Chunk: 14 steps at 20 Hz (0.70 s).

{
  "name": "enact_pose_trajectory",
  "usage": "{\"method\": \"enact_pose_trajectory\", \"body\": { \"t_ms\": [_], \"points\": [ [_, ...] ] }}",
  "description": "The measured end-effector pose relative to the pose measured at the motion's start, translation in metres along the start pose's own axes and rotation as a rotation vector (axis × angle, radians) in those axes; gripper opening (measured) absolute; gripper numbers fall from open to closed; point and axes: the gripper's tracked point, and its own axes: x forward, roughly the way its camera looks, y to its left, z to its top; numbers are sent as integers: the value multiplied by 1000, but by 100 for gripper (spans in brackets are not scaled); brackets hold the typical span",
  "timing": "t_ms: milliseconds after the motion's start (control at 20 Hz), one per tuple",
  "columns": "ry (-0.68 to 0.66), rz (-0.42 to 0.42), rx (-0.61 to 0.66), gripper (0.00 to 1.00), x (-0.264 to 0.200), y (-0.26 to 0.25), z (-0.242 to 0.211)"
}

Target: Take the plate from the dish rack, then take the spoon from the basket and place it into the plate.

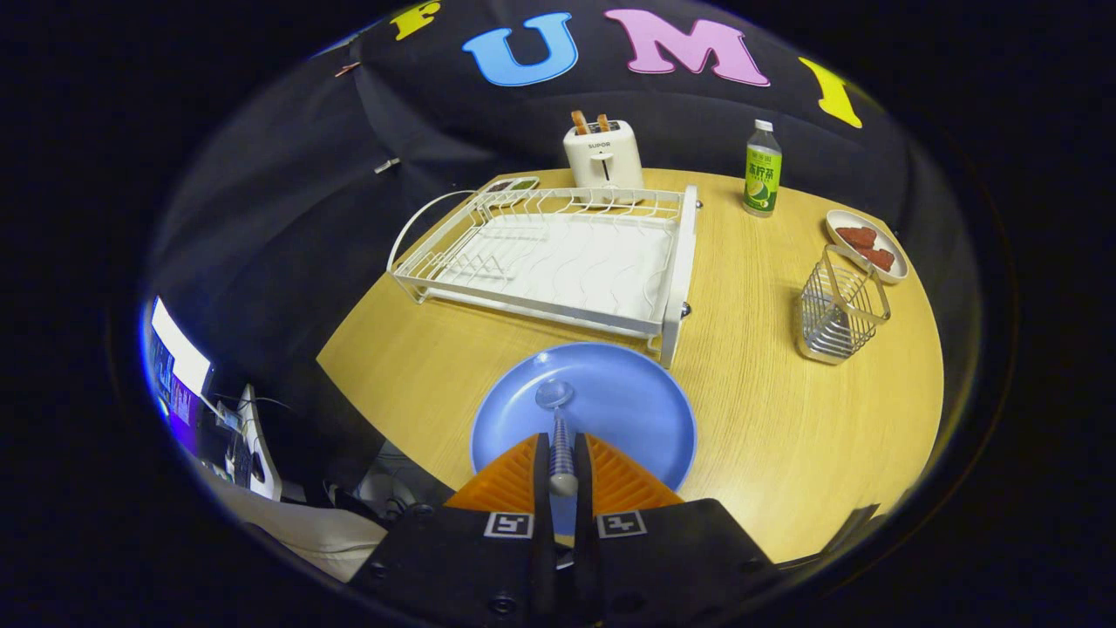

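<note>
Gripper view | I see gripper (562,458) jaws pinching spoon (558,427) handle | bowl over blue plate (636,410) | plate on table (785,436) before dish rack (558,253) | basket (839,305) well apart

The claw (562,453) points forward, both fingers (514,480) clamped on a spoon (558,427).
</note>
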Motion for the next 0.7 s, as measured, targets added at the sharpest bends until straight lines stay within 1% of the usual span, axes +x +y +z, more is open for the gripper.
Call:
{"method": "enact_pose_trajectory", "body": {
  "t_ms": [100, 150, 350, 500, 550, 700],
  "points": [
    [5, -2, 33, 12, 3, -5, -4],
    [16, -7, 40, 14, 6, -7, -9],
    [69, -31, 37, 18, 11, -12, -27],
    [82, -53, 50, 32, 14, -13, -33],
    [80, -65, 48, 44, 13, -15, -33],
    [76, -84, 44, 85, 11, -19, -29]
  ]
}}
